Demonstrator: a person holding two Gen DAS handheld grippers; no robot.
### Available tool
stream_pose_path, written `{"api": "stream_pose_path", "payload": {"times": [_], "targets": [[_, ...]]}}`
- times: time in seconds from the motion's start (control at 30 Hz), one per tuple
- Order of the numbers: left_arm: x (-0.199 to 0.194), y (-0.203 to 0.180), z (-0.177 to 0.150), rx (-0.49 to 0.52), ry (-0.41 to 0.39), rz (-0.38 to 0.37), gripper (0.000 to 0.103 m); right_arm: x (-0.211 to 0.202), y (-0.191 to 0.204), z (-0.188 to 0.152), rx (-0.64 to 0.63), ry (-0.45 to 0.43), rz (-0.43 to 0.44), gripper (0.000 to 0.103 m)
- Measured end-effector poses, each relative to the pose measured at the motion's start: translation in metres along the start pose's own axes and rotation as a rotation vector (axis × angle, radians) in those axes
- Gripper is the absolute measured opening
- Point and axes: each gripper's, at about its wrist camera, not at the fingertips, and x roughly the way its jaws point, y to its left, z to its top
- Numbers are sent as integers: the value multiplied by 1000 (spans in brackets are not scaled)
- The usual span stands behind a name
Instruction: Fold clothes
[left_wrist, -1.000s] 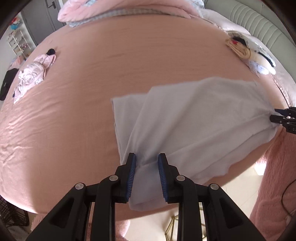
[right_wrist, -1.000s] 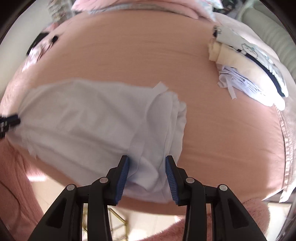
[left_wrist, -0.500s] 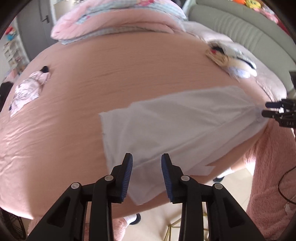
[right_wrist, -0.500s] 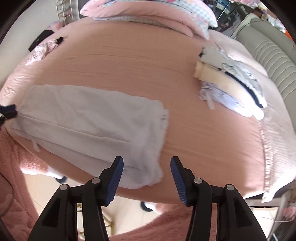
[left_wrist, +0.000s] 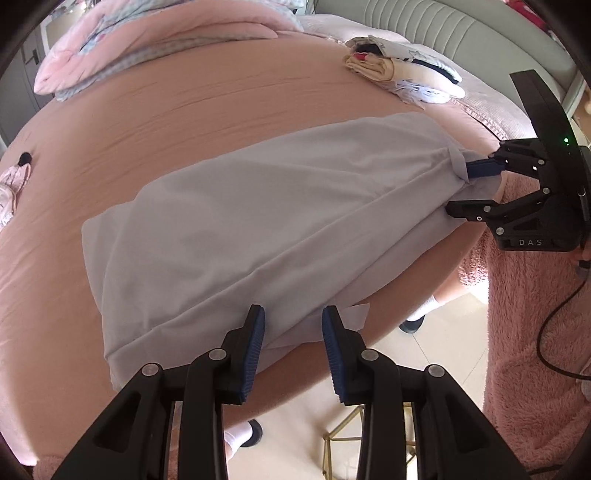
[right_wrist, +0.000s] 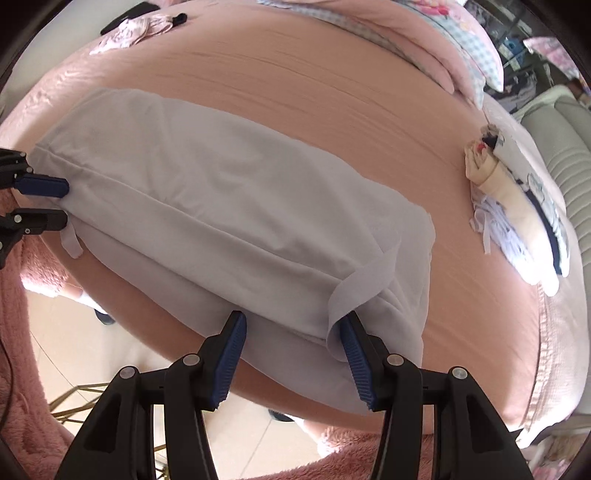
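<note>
A pale grey garment (left_wrist: 266, 206) lies folded lengthwise along the near edge of the pink bed (left_wrist: 166, 110), its lower part hanging over the edge. It also shows in the right wrist view (right_wrist: 229, 206). My left gripper (left_wrist: 293, 332) is open, with its fingers on either side of the garment's near left end. My right gripper (right_wrist: 291, 343) is open at the garment's right end, where a loose strip (right_wrist: 365, 280) curls over the right finger. In the left wrist view the right gripper (left_wrist: 476, 188) is open against the cloth's far end.
A stack of folded clothes (left_wrist: 402, 77) lies at the bed's far right; it also shows in the right wrist view (right_wrist: 517, 214). A pink duvet (left_wrist: 147, 40) is heaped at the back. A small pink garment (right_wrist: 133, 27) lies far left. A fluffy pink rug (left_wrist: 535, 332) and a gold stand (left_wrist: 354, 439) lie below.
Both grippers opened and let go of the garment, drew back, then came in again to its two ends. The garment now lies folded in a long band.
</note>
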Motion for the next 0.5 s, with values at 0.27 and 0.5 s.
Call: {"api": "stream_pose_path", "payload": {"times": [0.27, 0.5], "targets": [[1, -1, 1, 26, -23, -8, 8, -13, -5, -3, 63, -63, 38, 36], [-20, 17, 9, -51, -109, -11, 2, -15, -31, -9, 157, -80, 129, 27]]}}
